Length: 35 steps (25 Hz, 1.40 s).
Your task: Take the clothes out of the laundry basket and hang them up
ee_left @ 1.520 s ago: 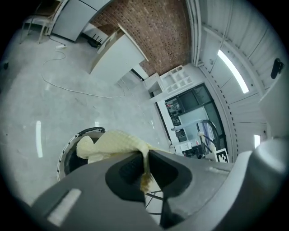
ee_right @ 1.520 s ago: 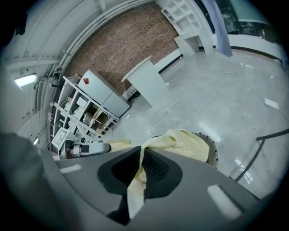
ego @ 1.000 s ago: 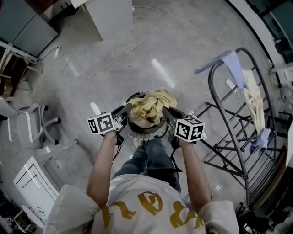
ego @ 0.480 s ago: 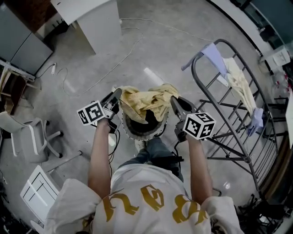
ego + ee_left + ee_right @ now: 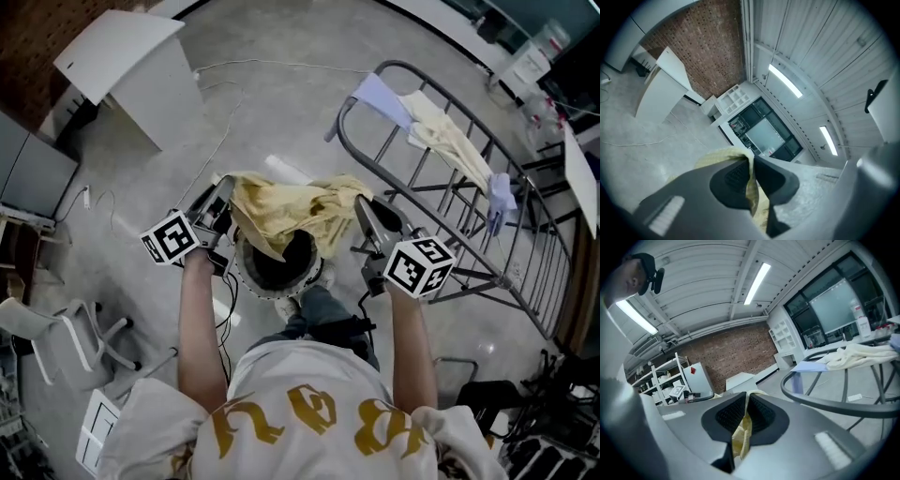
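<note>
Left gripper [image 5: 223,192] and right gripper [image 5: 362,210] each clamp my yellow garment [image 5: 291,211], stretched side-to-side. Drying rack [image 5: 825,401] lies to my right, so the right gripper is nearer.

Floor [image 5: 281,112]: grey polished concrete, one bright glare streak on it. White slant-topped cabinet [image 5: 131,70] stood at the far left, and a thin white cable [image 5: 281,63] trailed across the floor past it. Pale swivel chair [image 5: 52,328] sat at the left edge. Red brick wall [image 5: 712,47] met a ribbed white ceiling [image 5: 811,42] carrying lit strip lights [image 5: 785,80]. Dark-framed windows [image 5: 764,131] filled the far end, white open shelving [image 5: 733,97] just beside them. White wire rack [image 5: 661,380] stood against the brick.
</note>
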### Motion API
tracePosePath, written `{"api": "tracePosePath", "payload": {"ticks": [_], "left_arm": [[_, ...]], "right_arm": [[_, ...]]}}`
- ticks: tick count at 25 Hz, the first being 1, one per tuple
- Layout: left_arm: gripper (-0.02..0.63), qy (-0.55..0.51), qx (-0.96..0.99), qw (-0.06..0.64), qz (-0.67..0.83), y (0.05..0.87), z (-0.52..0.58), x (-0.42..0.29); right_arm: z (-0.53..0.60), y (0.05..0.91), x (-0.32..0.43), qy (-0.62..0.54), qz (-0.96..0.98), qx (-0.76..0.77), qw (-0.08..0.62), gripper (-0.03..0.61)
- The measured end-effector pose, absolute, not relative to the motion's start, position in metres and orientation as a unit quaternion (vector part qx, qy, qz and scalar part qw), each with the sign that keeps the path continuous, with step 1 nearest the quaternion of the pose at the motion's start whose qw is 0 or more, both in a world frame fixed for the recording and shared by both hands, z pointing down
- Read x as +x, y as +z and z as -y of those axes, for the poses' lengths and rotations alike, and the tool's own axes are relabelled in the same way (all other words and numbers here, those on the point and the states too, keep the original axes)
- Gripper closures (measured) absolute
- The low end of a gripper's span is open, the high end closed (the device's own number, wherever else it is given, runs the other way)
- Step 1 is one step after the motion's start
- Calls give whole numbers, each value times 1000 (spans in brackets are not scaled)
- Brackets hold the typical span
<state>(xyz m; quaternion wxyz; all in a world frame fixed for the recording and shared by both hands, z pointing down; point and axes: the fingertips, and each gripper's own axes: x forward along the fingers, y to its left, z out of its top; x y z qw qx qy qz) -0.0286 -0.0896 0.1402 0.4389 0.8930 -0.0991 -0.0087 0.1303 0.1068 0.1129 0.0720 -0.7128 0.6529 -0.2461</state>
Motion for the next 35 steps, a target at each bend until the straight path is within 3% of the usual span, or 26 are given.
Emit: {"api": "tracePosePath", "payload": {"ticks": [14,25,35], "left_arm": [[586,14,916,401,-13,89,13,92],[586,13,924,376,-67,53,-109,171],[586,27,924,367,-103,41,-222,237]], "right_arm": [[-261,65,215,-196,-545,-803,138,537],[-406,44,267,-165,-494,-830,198,537],[-530,15,316,-119,-452,-859,206,537]]}}
